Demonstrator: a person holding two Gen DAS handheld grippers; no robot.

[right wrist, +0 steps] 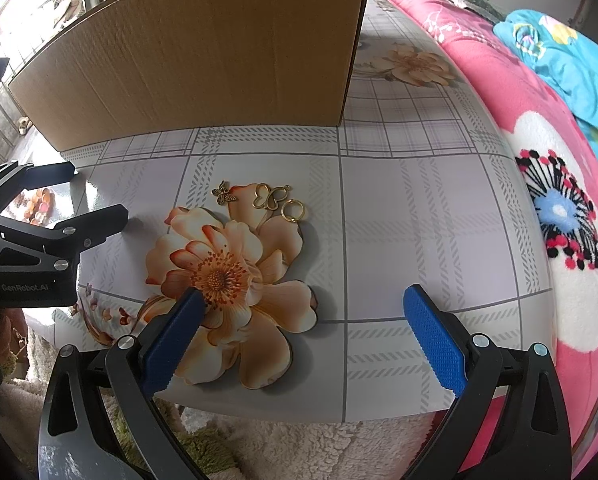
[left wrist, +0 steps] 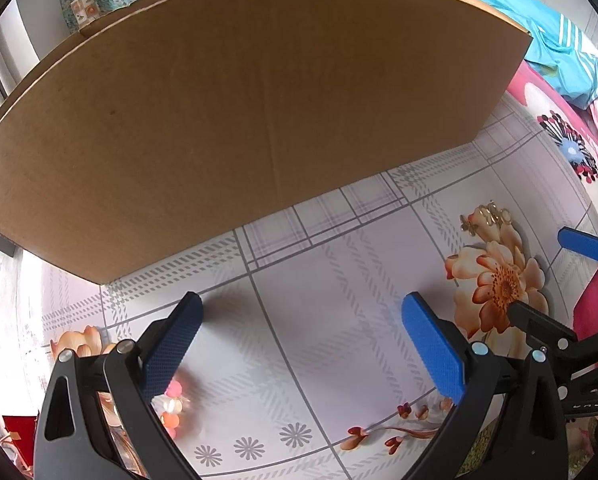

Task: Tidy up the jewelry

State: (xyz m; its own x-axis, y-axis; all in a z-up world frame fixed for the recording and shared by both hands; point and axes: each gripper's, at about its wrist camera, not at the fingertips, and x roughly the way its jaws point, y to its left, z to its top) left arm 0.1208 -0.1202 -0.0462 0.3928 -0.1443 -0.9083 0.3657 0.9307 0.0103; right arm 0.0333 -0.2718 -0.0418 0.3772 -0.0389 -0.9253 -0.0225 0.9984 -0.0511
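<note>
Left wrist view: left hand-held gripper (left wrist: 301, 344) spread wide, empty, low over table (left wrist: 339, 280) before cardboard box (left wrist: 239, 120); right wrist view: right hand-held gripper (right wrist: 303, 340) likewise released, aimed toward gold charms (right wrist: 265, 199) lying short of the box, probably the next pickup.

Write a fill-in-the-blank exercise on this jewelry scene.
1. The small pieces beside the printed flower number ____.
2. Both the left tongs and the right tongs are ____.
3. The cardboard box stands ____ the gold ring.

Missing words: three; open; behind
</note>
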